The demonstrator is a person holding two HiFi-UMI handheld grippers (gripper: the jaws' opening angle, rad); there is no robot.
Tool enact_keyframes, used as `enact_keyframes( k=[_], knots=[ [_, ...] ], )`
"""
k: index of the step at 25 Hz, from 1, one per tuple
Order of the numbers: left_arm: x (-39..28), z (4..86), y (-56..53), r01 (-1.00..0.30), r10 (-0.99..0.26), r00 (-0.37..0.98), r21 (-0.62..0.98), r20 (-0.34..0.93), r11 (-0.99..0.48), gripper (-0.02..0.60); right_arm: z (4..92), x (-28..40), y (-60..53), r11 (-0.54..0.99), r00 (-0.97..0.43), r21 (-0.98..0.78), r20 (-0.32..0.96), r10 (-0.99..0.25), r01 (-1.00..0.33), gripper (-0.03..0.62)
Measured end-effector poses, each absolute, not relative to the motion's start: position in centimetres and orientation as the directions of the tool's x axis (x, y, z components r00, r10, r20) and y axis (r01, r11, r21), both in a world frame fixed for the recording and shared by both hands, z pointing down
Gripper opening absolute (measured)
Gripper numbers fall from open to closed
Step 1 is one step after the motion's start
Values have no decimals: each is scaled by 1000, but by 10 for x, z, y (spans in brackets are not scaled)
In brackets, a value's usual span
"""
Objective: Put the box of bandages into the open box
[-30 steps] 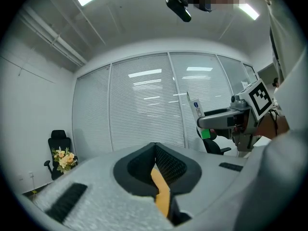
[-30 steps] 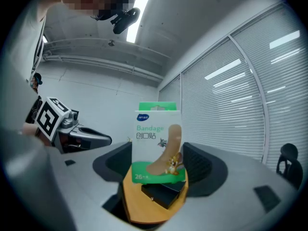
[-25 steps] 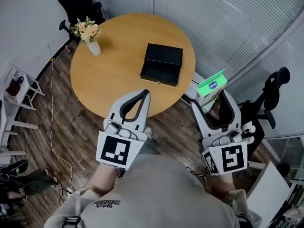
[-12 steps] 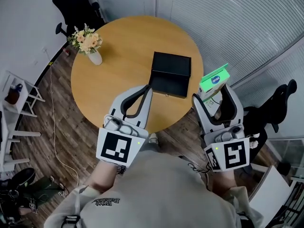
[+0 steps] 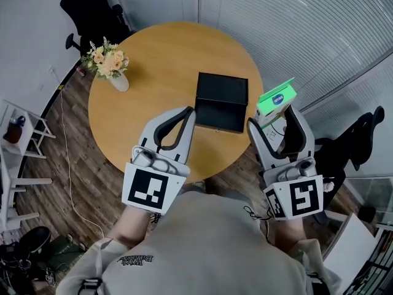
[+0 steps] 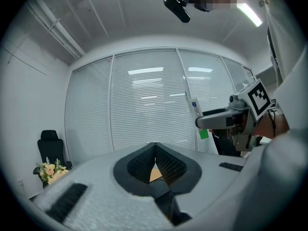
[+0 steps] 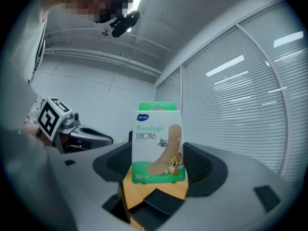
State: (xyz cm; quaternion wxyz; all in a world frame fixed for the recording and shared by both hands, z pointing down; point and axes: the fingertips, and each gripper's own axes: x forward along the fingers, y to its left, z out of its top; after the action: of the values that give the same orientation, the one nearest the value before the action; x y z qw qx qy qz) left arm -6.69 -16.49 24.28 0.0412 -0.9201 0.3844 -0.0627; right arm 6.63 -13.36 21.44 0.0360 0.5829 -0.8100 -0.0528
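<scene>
The bandage box (image 5: pixel 277 99) is white and green, with "Bandage" printed on it (image 7: pixel 158 146). My right gripper (image 5: pixel 273 117) is shut on it and holds it upright in the air, just off the round table's right edge. The open black box (image 5: pixel 221 101) lies on the wooden table (image 5: pixel 153 60), to the left of the bandage box; one of its corners shows below the jaws (image 7: pixel 155 209). My left gripper (image 5: pixel 186 111) is shut and empty, with its tips over the table by the black box's left side. In the left gripper view, its jaws (image 6: pixel 155 151) meet with nothing between them.
A white vase of flowers (image 5: pixel 110 66) stands at the table's left edge. Black office chairs stand beyond the table (image 5: pixel 92 8) and at the right (image 5: pixel 359 143). A white rack (image 5: pixel 18 134) is on the wood floor at left. Glass walls with blinds run behind.
Both grippers have moved forward toward the table. The right one has carried the bandage box closer to the black box, and the left one's tips now reach over the table.
</scene>
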Motion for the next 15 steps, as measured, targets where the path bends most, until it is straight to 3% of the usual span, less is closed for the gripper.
enact_keyframes(
  k=[15],
  knots=[
    [-35,249,-175,-740,-751,649,-128,121,-660,21,231,98,-153,422,-415,125,81,-906,-898,304]
  ],
)
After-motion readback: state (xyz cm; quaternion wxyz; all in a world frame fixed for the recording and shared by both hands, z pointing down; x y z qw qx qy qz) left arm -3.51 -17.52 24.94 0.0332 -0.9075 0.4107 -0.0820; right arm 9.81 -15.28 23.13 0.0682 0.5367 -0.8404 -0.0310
